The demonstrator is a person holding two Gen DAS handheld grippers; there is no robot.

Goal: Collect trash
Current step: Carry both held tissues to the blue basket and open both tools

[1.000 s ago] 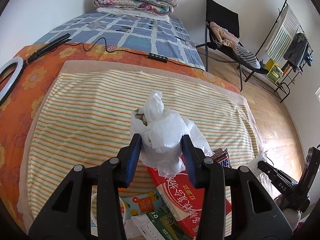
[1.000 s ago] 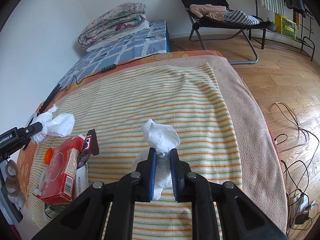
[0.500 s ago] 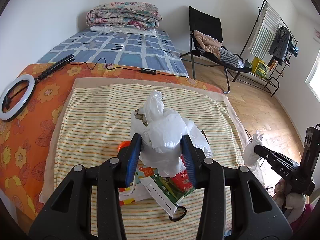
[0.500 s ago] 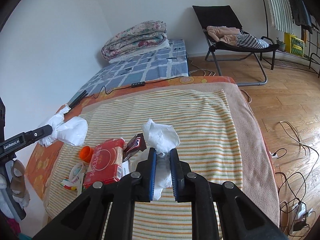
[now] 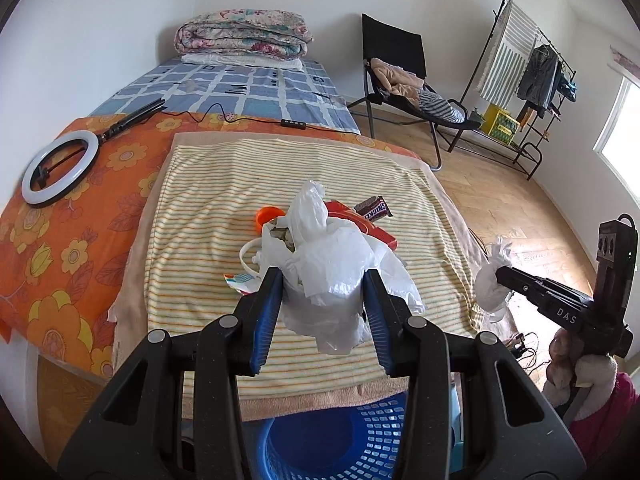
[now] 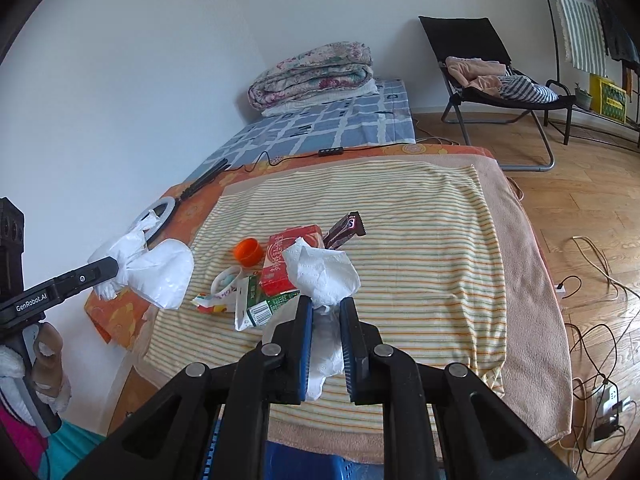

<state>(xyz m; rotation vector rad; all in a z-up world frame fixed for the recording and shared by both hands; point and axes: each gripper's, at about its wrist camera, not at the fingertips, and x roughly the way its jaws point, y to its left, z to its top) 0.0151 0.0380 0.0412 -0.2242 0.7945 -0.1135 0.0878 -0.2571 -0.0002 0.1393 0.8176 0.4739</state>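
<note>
The left gripper is clamped on a crumpled white plastic bag; both blue pads press the bag's sides, and scraps show in its open mouth. The bag hangs clear of the striped towel, above the towel's near edge. The right gripper is clamped on a wad of white tissue paper, its pads nearly together with the paper bunched above them and trailing below. From the left wrist view that tissue sits off the towel's right edge, over the wooden floor.

Loose trash remains on the striped towel, in a cluster near its left edge as the right wrist view shows it:
- an orange bottle cap;
- a red carton just right of the cap;
- a Snickers wrapper propped against the carton's far corner;
- a green-and-white carton nearer than the red carton;
- a white plastic ring beside it.

A blue perforated basket stands below the towel's near edge. A ring light lies on the orange floral sheet left of the towel.
</note>
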